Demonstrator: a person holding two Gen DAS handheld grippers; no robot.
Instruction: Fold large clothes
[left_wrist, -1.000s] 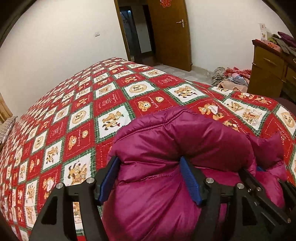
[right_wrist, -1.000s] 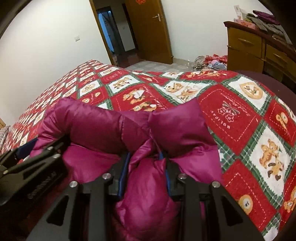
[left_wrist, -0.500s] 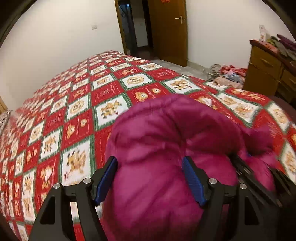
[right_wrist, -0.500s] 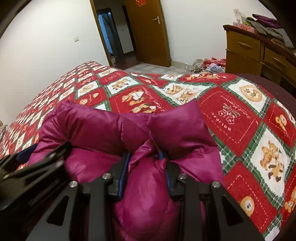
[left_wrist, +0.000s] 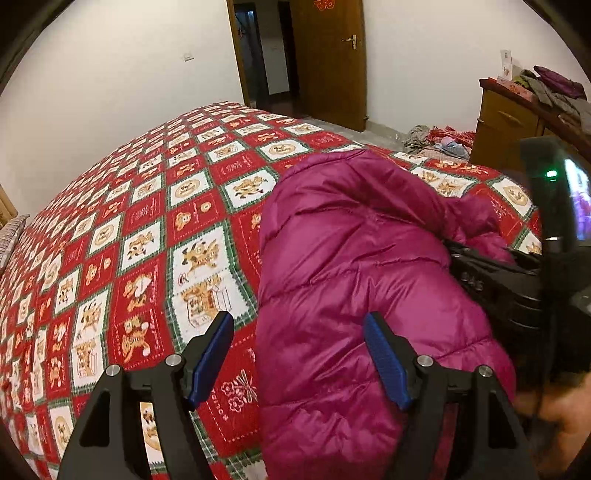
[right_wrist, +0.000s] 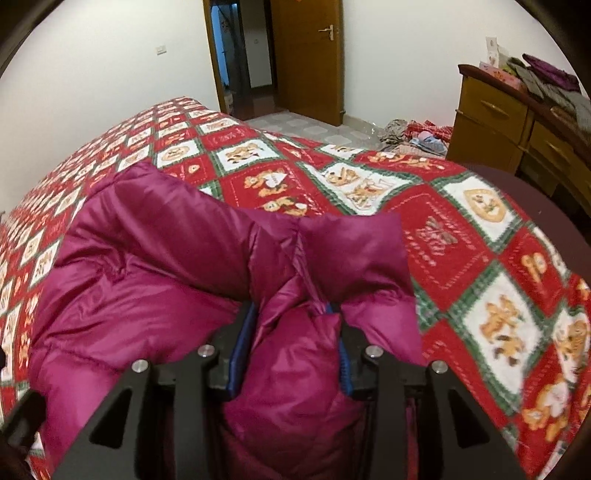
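A magenta puffer jacket (left_wrist: 351, 258) lies bunched on the red patterned bedspread (left_wrist: 147, 229). My left gripper (left_wrist: 299, 354) is open above the jacket's left edge; its jaws stand wide apart and hold nothing. The jacket also shows in the right wrist view (right_wrist: 166, 266). My right gripper (right_wrist: 291, 347) is shut on a thick fold of the jacket, the fabric bulging up between the blue pads. The right gripper's body and the hand holding it show at the right of the left wrist view (left_wrist: 517, 280).
The bedspread (right_wrist: 461, 236) stretches far to the left and back. A wooden dresser (right_wrist: 498, 118) with clothes on top stands at the right. A pile of clothes (right_wrist: 417, 134) lies on the floor by it. A wooden door (right_wrist: 306, 55) is at the back.
My left gripper has let go of the jacket and pulled back and up to the left. The jacket has dropped onto the bed. My right gripper keeps its hold.
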